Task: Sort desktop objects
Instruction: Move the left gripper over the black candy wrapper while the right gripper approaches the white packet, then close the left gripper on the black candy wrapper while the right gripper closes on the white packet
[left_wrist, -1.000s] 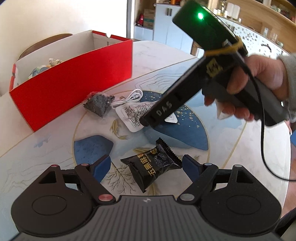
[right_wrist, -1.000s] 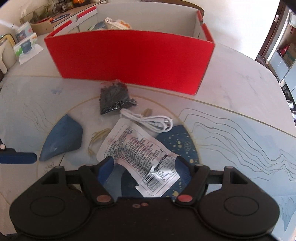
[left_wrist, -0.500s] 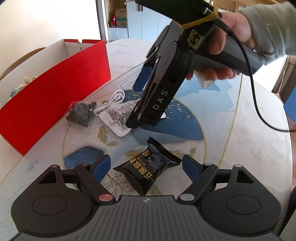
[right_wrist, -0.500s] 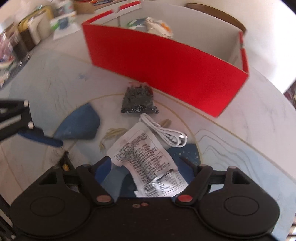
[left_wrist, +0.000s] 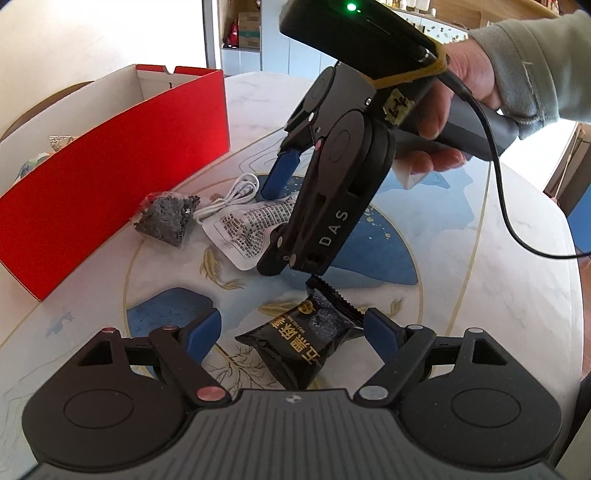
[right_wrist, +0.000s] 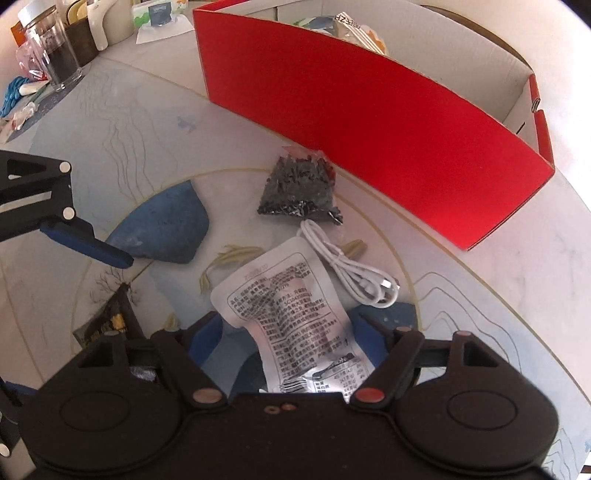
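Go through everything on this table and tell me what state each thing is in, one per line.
Red cardboard box: open-topped, some packets inside.
Black snack packet: sealed, flat between open left claw fingers.
White printed pouch: lying flat, between open right claw fingers.
White USB cable: coiled, loose.
Clear bag of dark bits: closed, beside box.

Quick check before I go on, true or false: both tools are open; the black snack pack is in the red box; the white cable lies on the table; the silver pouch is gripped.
1. Both the left tool and right tool are open: true.
2. The black snack pack is in the red box: false, it lies on the table.
3. The white cable lies on the table: true.
4. The silver pouch is gripped: false, it lies loose between the right tool's fingers.
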